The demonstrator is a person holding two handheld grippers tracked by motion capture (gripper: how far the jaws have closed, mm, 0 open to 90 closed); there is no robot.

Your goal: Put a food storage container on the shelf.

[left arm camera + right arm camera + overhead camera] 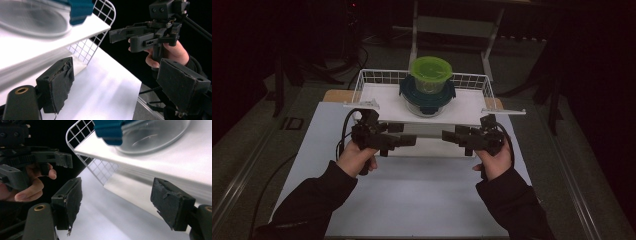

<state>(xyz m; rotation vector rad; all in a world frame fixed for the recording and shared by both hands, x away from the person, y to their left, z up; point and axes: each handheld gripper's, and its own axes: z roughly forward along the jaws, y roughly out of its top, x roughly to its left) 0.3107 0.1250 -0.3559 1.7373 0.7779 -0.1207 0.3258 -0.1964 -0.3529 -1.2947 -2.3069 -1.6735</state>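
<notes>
A white wire shelf rack (469,81) stands at the far end of the white table (412,200), its long axis running left to right across the table, with a low wire grid wall along the back and both short ends and its open front edge facing the person. On its flat white shelf board sits a round clear glass container with a dark teal clip lid (427,95), and on top of that a smaller round container with a lime-green lid (431,70); both stand upright, stacked near the middle of the shelf, slightly toward the back. Being round, the containers point no particular way.

The left gripper (411,140) and the right gripper (447,135) are held level just in front of and below the shelf's front edge, their tips turned inward toward each other with a gap between them. Both have their jaws spread wide with nothing between the pads. In the left gripper view the black pads (58,83) frame the underside of the shelf and the grid end wall (85,48), with the other hand (172,53) and its gripper across the way. The right gripper view shows the glass container's base (150,135) resting on the board above its spread pads (72,200).

I can read no brand, label or writing on anything here; the room is dim.
</notes>
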